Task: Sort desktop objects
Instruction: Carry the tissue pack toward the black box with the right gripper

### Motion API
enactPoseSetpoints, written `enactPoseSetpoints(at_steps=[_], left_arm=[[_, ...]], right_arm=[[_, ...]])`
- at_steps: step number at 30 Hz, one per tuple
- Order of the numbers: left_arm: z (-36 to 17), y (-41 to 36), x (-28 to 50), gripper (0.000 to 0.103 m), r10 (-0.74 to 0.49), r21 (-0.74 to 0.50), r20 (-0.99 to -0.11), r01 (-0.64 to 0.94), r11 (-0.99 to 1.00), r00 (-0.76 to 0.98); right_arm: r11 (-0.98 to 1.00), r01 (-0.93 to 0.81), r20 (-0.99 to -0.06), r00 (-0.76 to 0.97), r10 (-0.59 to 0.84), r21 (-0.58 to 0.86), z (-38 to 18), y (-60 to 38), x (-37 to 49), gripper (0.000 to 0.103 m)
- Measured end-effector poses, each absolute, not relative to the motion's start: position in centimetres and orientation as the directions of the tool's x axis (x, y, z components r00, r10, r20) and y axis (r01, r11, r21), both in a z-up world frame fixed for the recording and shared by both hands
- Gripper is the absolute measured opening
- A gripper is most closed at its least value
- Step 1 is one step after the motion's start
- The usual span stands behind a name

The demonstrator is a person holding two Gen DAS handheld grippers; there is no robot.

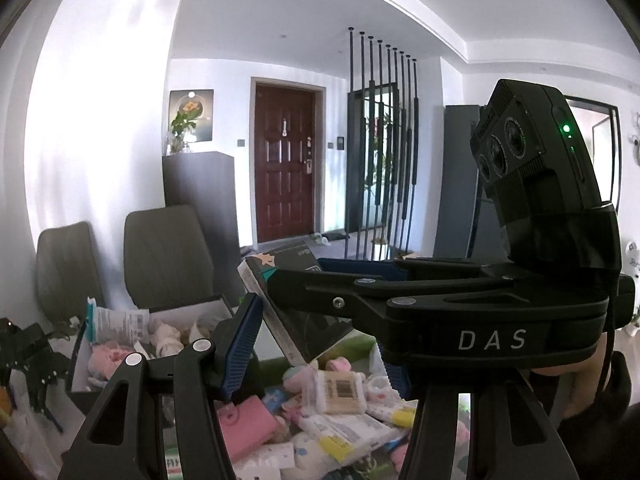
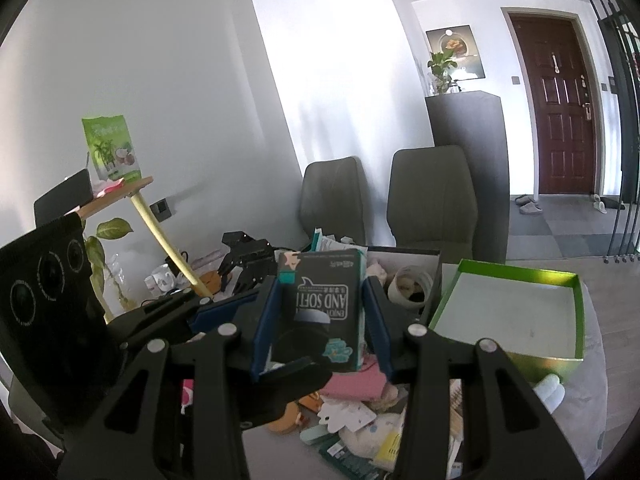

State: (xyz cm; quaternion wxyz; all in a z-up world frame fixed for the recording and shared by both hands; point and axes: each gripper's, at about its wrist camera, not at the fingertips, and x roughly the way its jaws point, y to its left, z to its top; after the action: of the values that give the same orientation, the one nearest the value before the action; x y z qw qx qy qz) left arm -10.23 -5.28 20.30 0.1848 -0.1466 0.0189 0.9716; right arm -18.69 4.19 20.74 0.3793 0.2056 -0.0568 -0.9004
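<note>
Behind the cluttered table [image 2: 612, 380] stand two grey chairs [image 2: 434, 196] and a dark red door [image 2: 556, 108]. The right gripper [image 2: 320, 320] has its jaws closed on a dark tissue pack [image 2: 324, 312], held above the clutter. The left gripper [image 1: 316, 344] hangs beside it, jaws wide apart and holding nothing. A green tray [image 2: 516, 312] lies to the right.

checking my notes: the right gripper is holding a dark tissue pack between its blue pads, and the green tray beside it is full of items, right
Not quite. The right wrist view shows the green tray empty, its pale floor bare. The rest holds: the right gripper has the dark tissue pack between its blue pads.
</note>
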Motion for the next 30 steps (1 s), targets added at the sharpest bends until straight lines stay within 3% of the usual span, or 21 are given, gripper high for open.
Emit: enactPoseSetpoints(at_steps=[30], left_arm=[[20.7, -7.2, -18.7, 0.056, 0.325, -0.007, -0.288, -0.337, -0.941, -0.901]], right_arm=[[-0.685, 0.628, -0.291, -0.622, -0.727, 0.369, 20.1, 2.2, -28.3, 0.044]])
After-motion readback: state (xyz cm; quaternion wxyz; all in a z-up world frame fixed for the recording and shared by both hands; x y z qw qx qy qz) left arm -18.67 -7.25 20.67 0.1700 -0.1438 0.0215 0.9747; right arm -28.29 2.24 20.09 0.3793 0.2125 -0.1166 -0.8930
